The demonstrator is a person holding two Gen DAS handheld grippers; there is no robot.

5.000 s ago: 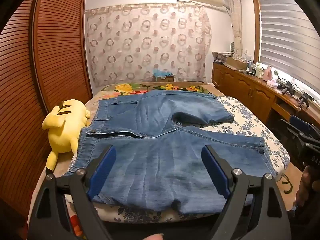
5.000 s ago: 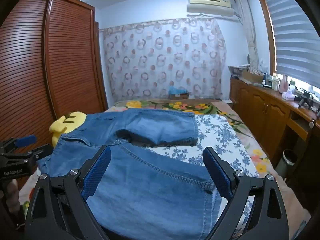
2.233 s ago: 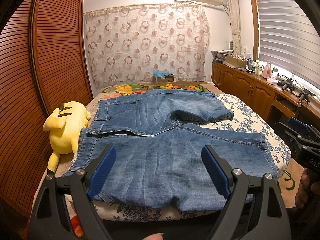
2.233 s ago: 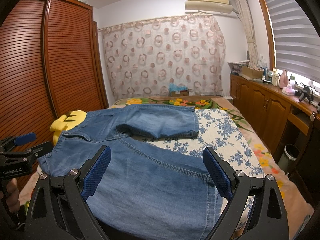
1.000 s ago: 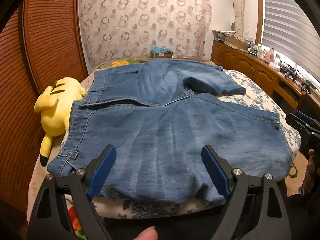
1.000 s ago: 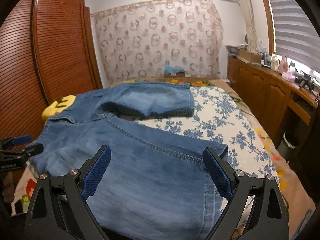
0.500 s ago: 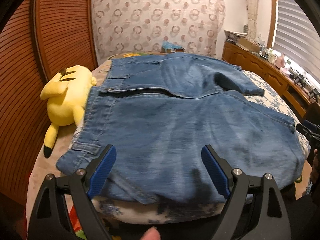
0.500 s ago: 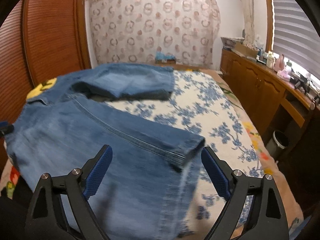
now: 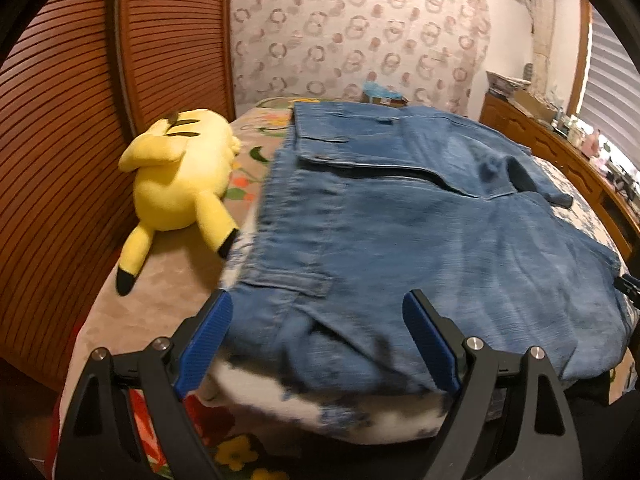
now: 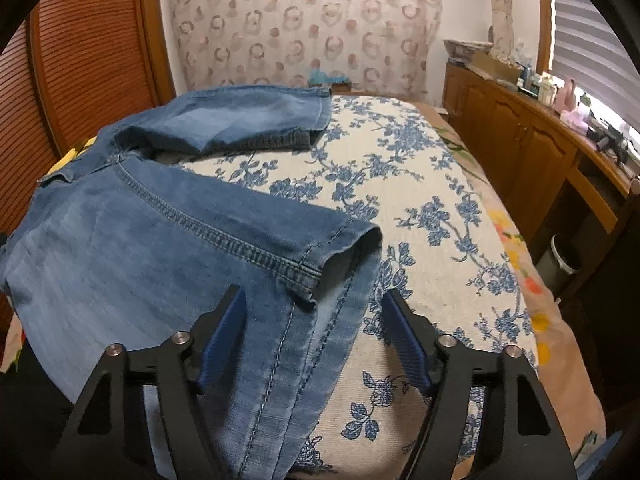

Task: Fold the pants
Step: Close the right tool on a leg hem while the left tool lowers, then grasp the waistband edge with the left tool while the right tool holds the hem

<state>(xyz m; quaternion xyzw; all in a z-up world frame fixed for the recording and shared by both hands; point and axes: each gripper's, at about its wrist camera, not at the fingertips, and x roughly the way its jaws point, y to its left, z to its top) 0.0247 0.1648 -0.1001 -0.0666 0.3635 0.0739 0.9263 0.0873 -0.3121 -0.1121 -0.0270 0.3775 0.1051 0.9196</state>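
Here the pants [image 9: 420, 240] lie spread flat on the bed [image 10: 432, 216], which has a cover with blue flowers. The waistband is at the side of the bed near the yellow plush toy [image 9: 180, 176], and the two short legs reach toward the wooden cabinet [image 10: 520, 140] on the other side. The far leg [image 10: 248, 120] lies flat on the cover; the near leg [image 10: 224, 264] hangs a little over the front edge of the bed.

The left gripper [image 9: 318, 340] is at the front edge of the bed, at the waistband corner of the pants. Its fingers stand wide apart, with the corner of the cloth between them, and the blue pads do not press on it.

The right gripper [image 10: 314, 336] is at the hem of the near leg. Its fingers have just been closing and now stand on each side of the hem, but a gap is visible at both pads, so the cloth is not clamped.

The plush toy lies on the bed just beside the waistband, next to the brown slatted doors [image 9: 80, 120].
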